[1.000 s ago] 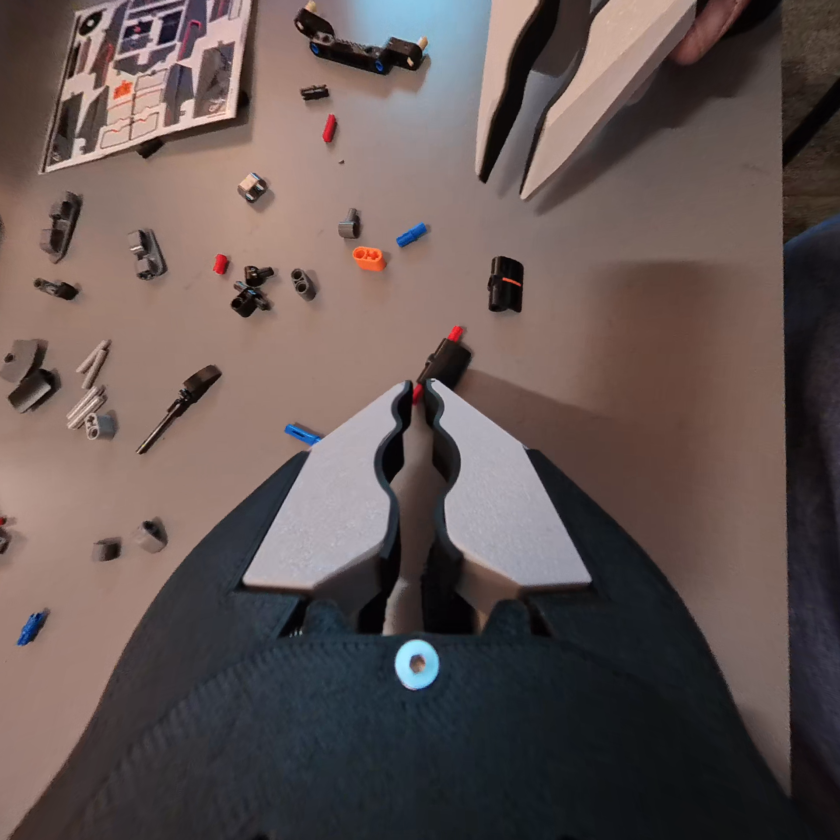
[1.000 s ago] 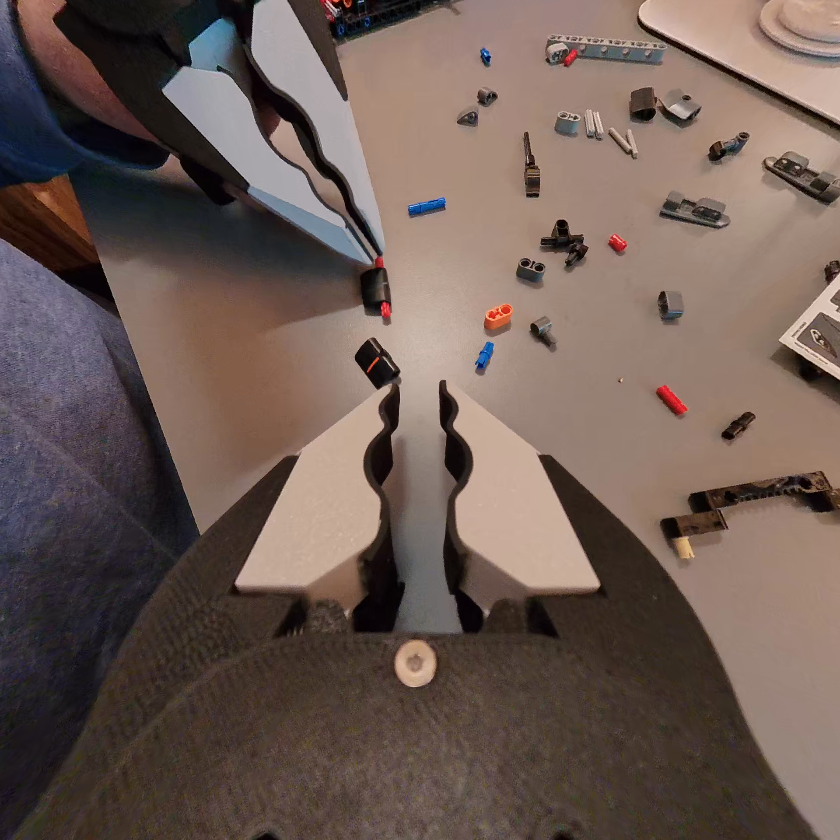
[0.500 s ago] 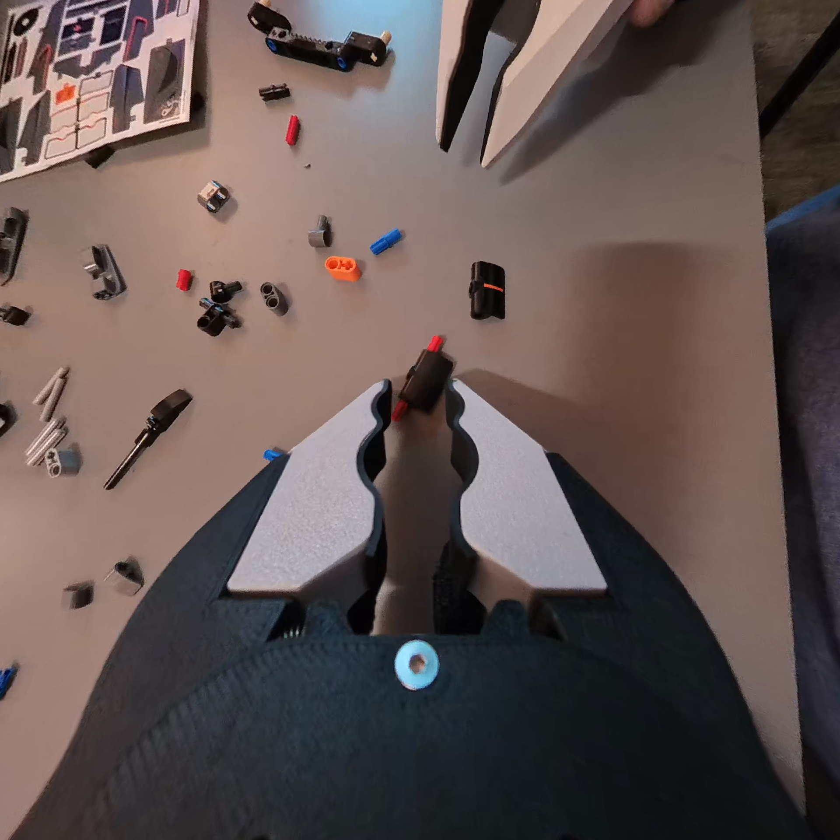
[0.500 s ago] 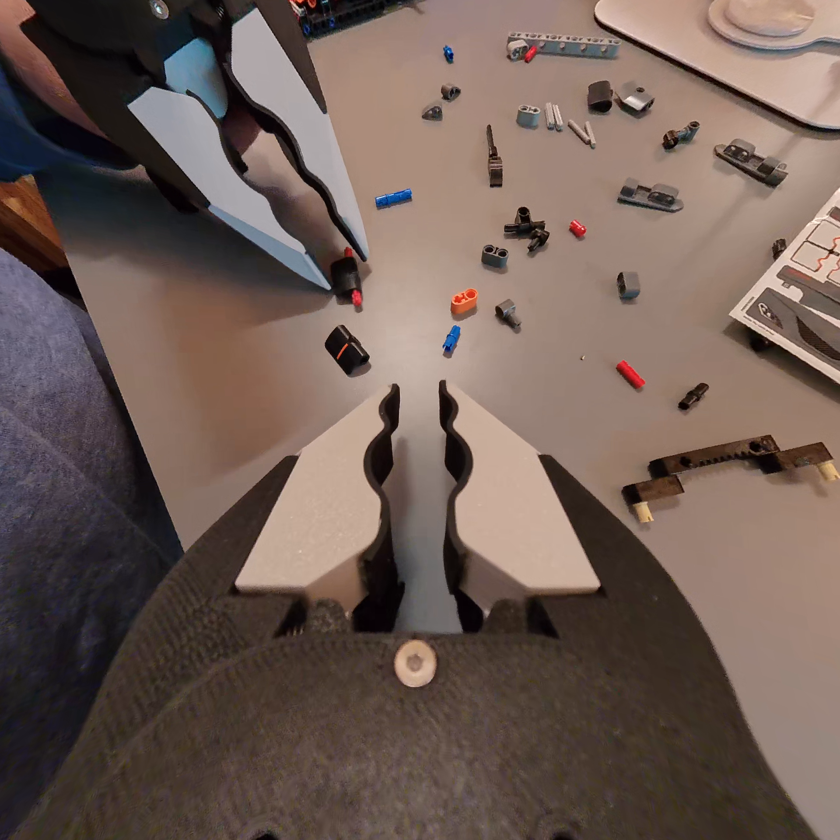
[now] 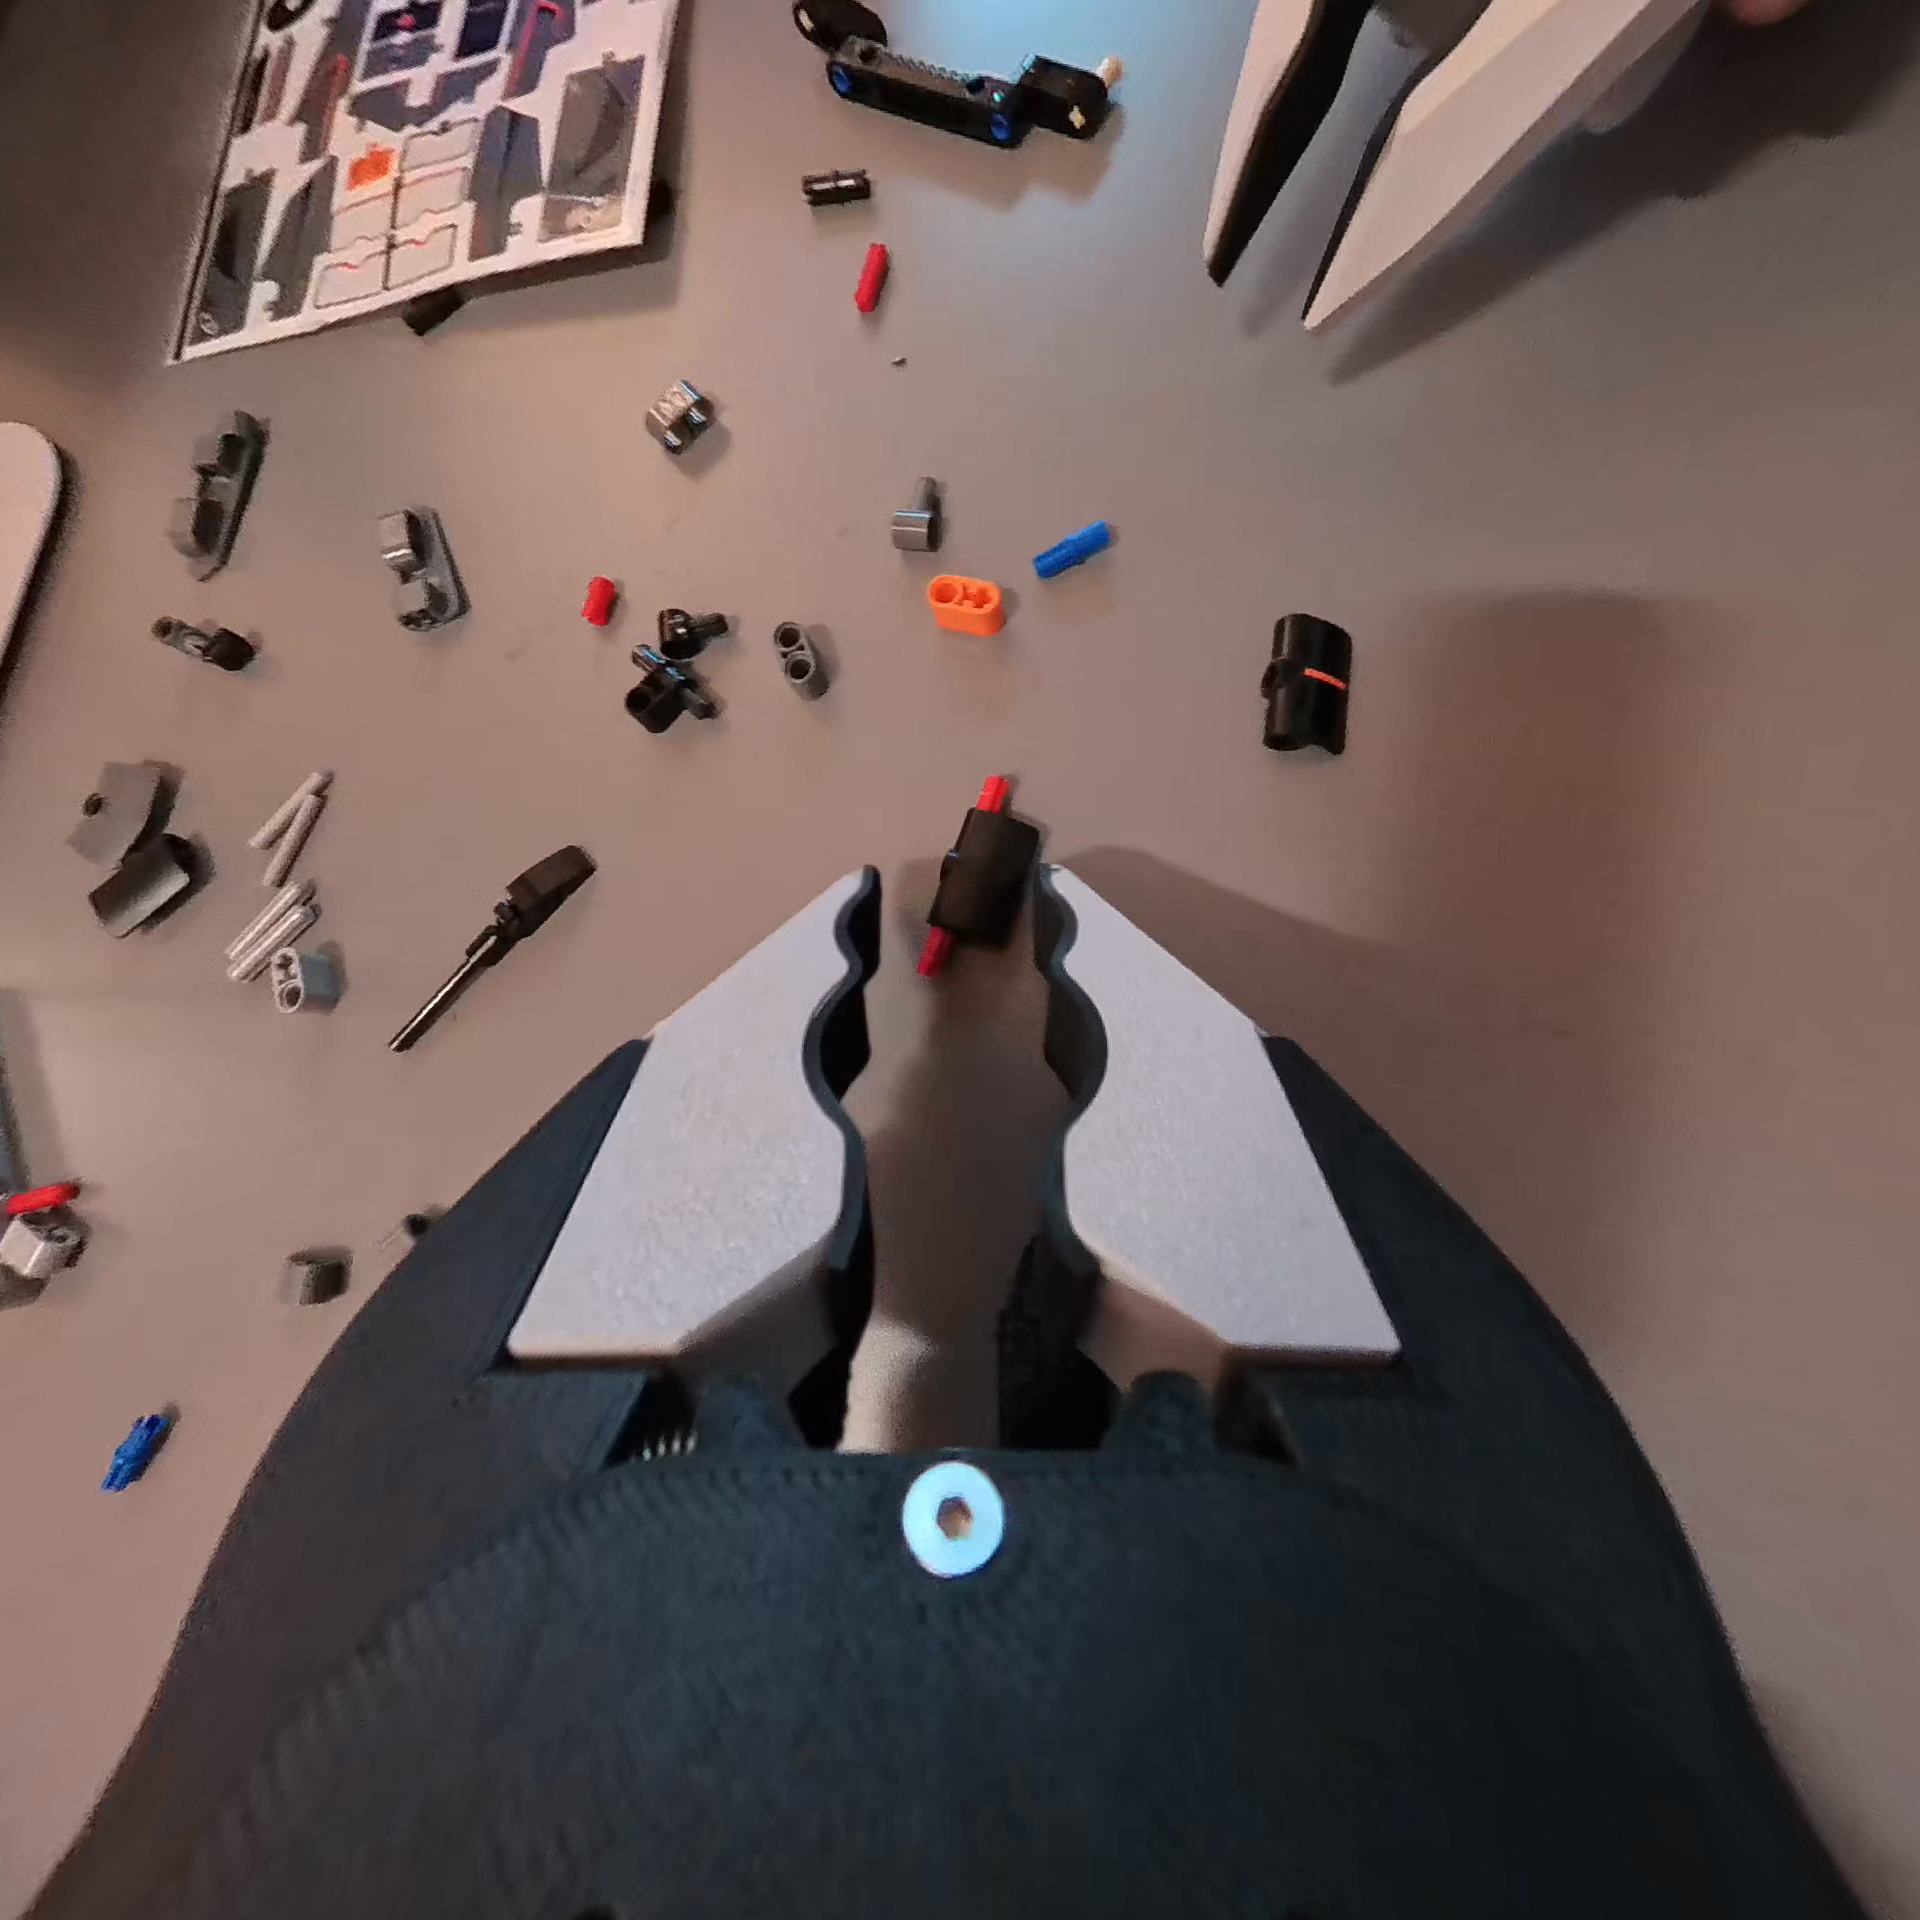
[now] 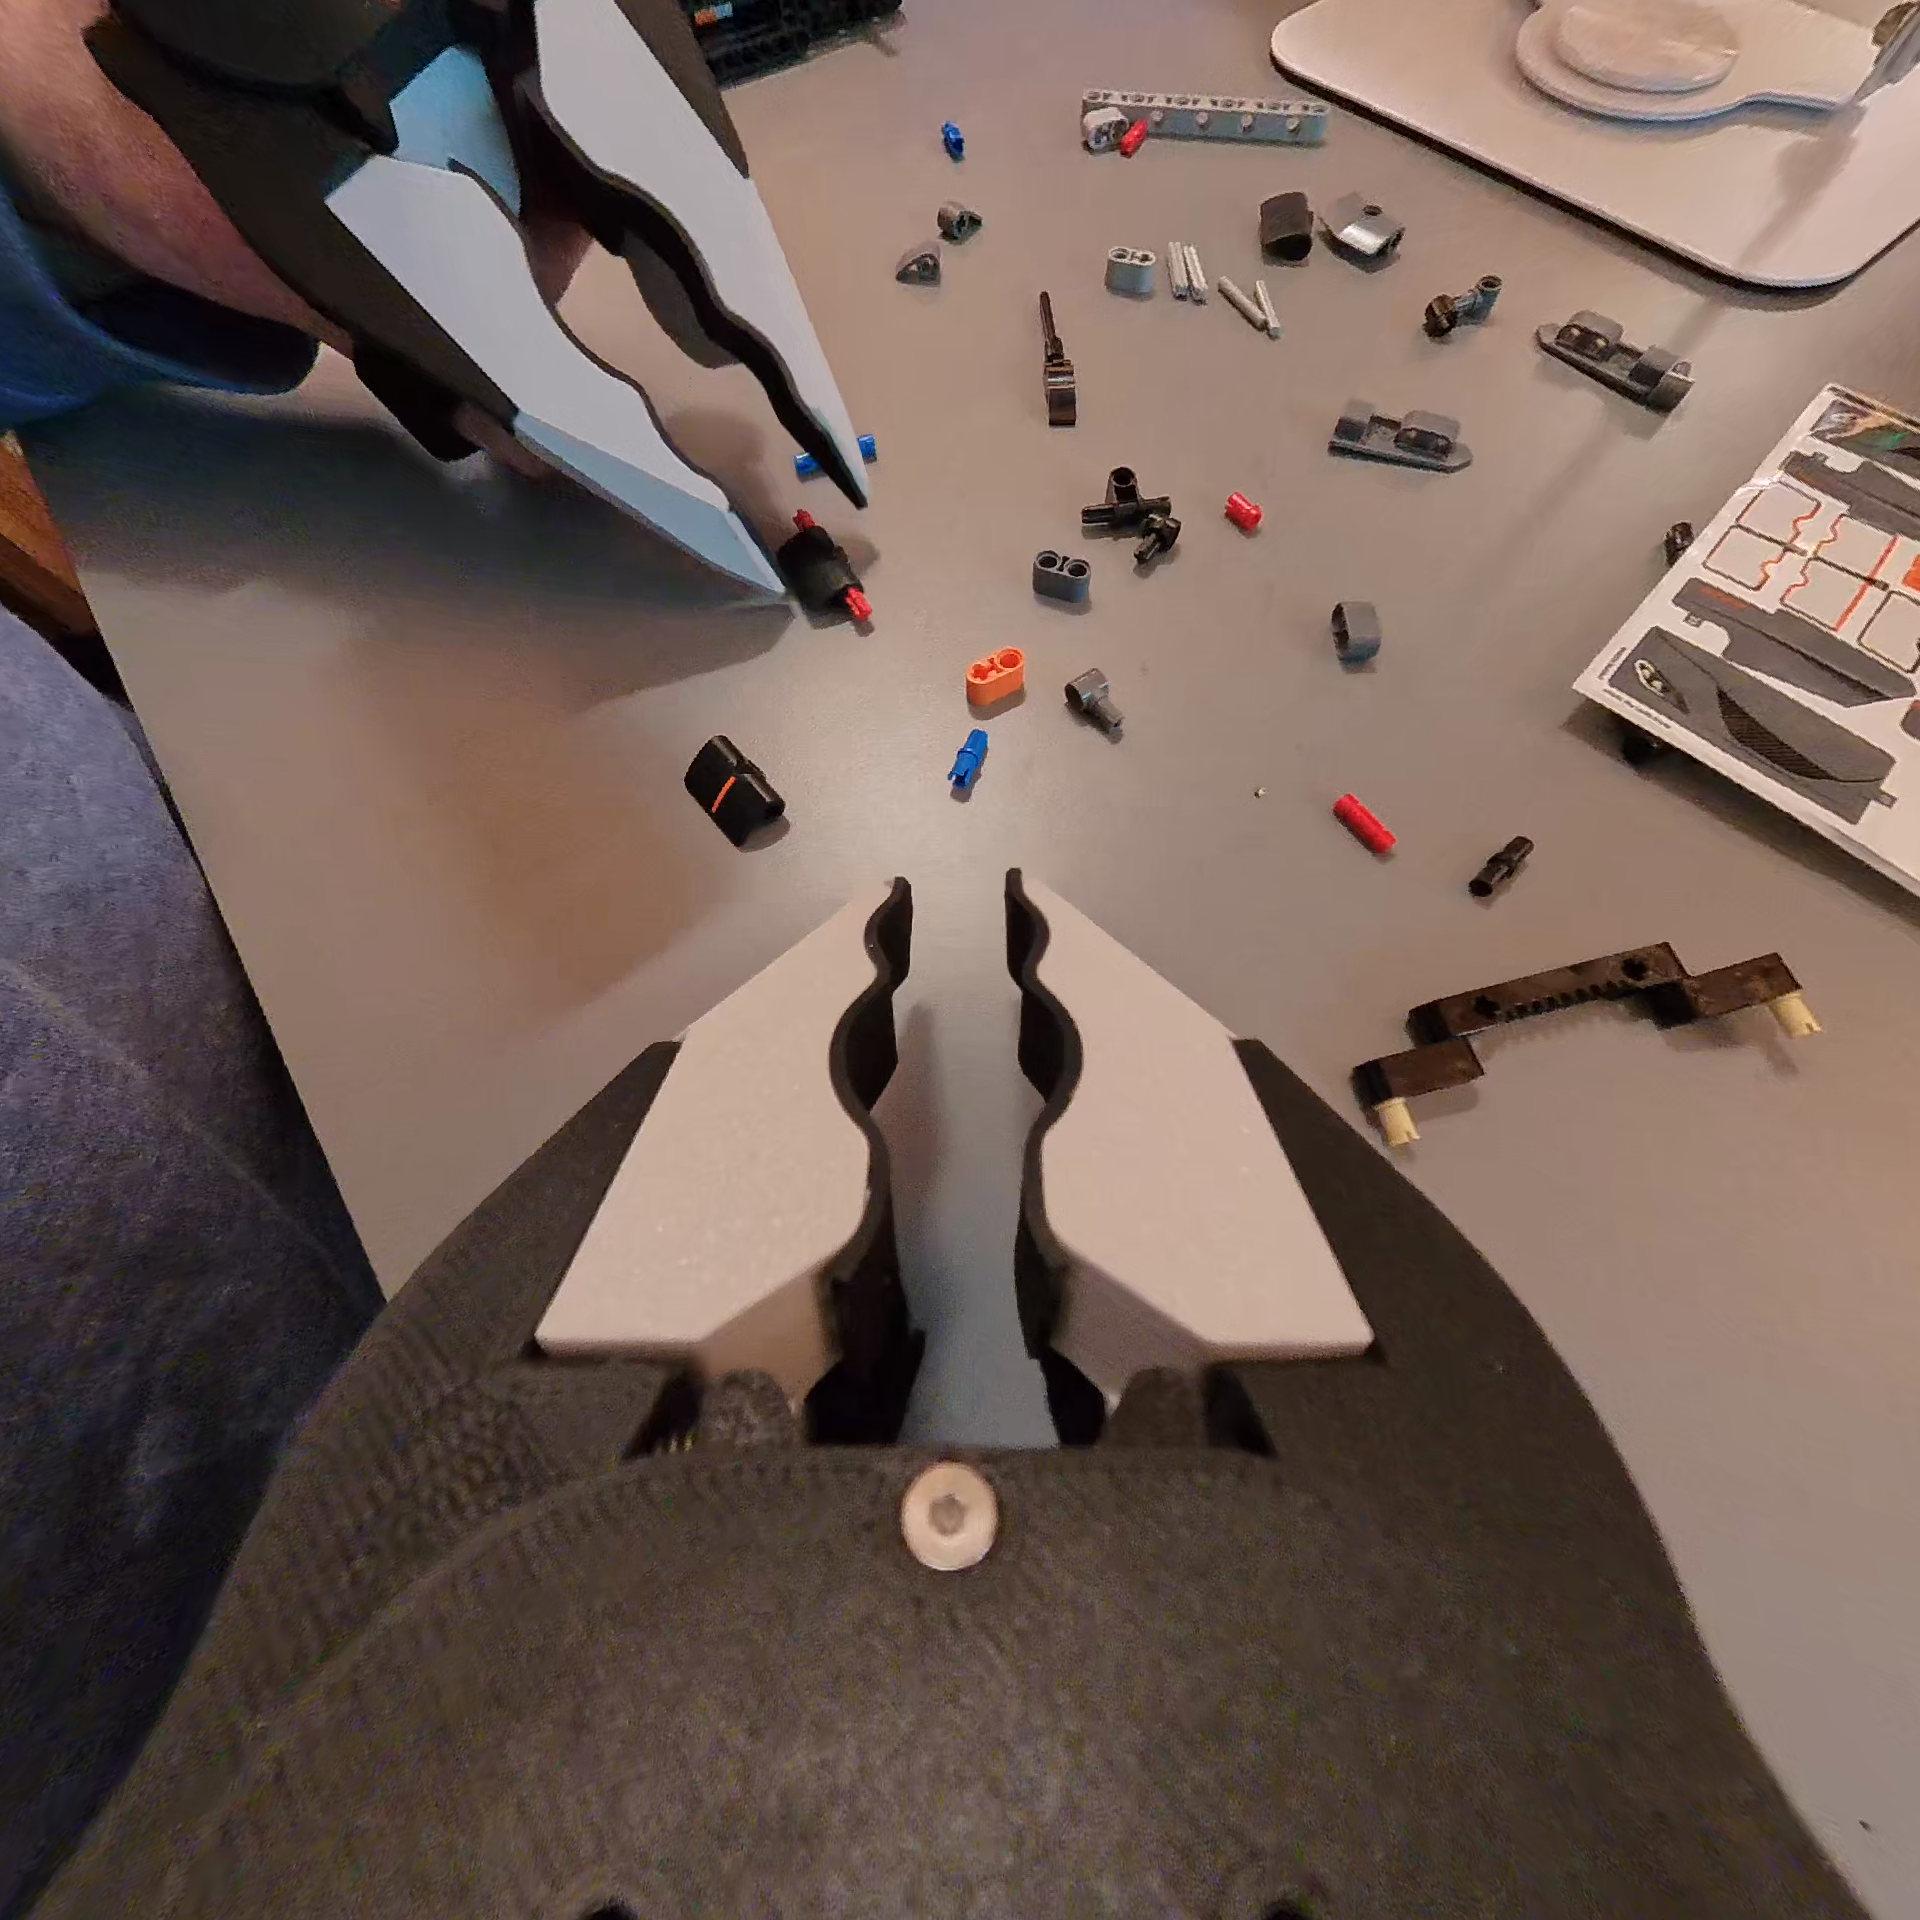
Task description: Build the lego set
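Observation:
A black connector with a red axle through it (image 5: 982, 878) lies on the grey table between the tips of my left gripper (image 5: 956, 883), which is open around it; it also shows in the right wrist view (image 6: 824, 569). My right gripper (image 6: 958, 883) is open and empty above bare table. A black cylinder piece with an orange line (image 5: 1306, 696) (image 6: 734, 790) lies apart, between the two grippers. A black rack assembly with tan pins (image 6: 1590, 1013) (image 5: 961, 88) lies to the right of my right gripper.
Loose small parts are scattered around: an orange connector (image 6: 995, 677), blue pins (image 6: 968, 758), a red pin (image 6: 1363, 824), grey and black pieces. A sticker sheet (image 6: 1787, 644) lies at the right, a light tray (image 6: 1621, 135) at the far right. The table edge runs along the left (image 6: 208, 914). There is about 12 centimetres between the tips of the two grippers.
My left gripper has opened from shut on the red axle's end; the black connector now lies between its open tips. The right gripper has drawn back slightly and stays open.

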The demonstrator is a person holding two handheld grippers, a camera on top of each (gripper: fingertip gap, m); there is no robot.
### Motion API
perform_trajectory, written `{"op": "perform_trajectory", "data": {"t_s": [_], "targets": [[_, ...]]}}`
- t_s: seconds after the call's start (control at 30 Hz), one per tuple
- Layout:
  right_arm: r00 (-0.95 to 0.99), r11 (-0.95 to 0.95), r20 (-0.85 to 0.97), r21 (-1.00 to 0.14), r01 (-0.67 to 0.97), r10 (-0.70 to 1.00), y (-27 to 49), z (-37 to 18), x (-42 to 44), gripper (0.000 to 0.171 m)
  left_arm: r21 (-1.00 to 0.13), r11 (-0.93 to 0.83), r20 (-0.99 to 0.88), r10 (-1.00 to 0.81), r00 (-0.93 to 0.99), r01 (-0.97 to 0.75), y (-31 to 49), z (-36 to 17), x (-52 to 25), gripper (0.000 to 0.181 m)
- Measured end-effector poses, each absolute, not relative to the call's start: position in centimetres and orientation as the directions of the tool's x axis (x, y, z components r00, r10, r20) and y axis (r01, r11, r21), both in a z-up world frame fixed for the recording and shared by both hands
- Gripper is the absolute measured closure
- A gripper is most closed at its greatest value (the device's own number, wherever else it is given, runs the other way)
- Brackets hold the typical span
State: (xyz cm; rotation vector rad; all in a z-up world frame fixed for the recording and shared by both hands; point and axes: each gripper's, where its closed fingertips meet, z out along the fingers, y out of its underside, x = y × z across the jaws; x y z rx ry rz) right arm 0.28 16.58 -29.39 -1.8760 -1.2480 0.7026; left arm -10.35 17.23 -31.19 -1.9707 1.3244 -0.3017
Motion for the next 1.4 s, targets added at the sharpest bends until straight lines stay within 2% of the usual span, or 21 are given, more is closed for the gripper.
{"op": "perform_trajectory", "data": {"t_s": [0.13,0.37,1.4], "targets": [[0.378,-0.24,-0.038,-0.83,0.504,0.925,16.9,-29.4,0.6,0.155,-0.705,-0.193,-0.211,-0.862,0.461,-0.682,17.5,-30.1,-10.4,0.146],[0.4,-0.255,-0.043,-0.831,0.494,0.915,17.5,-29.3,1.3,0.154,-0.735,-0.157,-0.192,-0.885,0.424,-0.66,16.3,-28.6,-9.3,0.145],[0.408,-0.278,-0.048,-0.805,0.525,0.911,17.9,-30.1,1.4,0.153,-0.733,-0.145,-0.11,-0.939,0.325,-0.665,14.0,-30.2,-7.2,0.152]]}}
